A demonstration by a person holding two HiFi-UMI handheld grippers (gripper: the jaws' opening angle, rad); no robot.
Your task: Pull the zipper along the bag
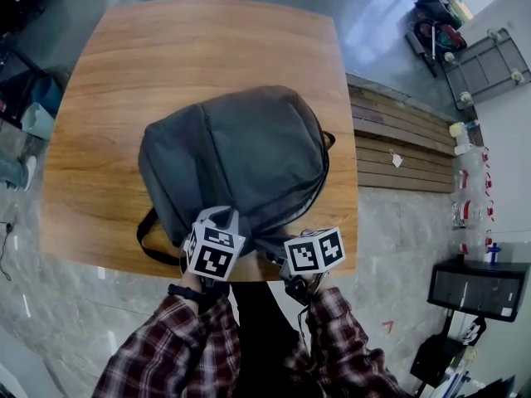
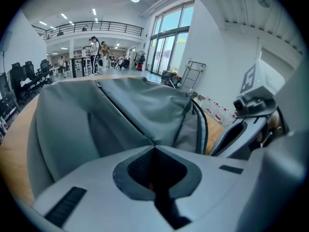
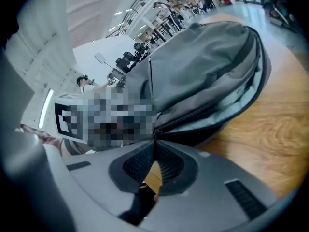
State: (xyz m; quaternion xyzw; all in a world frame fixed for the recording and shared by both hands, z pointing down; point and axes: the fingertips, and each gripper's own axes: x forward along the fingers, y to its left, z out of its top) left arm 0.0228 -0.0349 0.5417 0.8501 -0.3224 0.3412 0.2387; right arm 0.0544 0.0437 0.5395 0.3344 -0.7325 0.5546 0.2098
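Wooden desk (image 1: pixel 91 106) carries the grey bag (image 1: pixel 241 152), lying near my edge. On the left gripper (image 2: pixel 154 148) the fingers are clenched on bag fabric, likely to brace it. On the right gripper (image 3: pixel 155 139) they pinch the zipper pull (image 3: pixel 156 130), ready to draw it along.

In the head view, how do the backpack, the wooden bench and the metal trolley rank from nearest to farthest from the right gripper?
1. The backpack, on the table, touching the right gripper.
2. The wooden bench, beside the table's right edge.
3. The metal trolley, far off in the top right corner.
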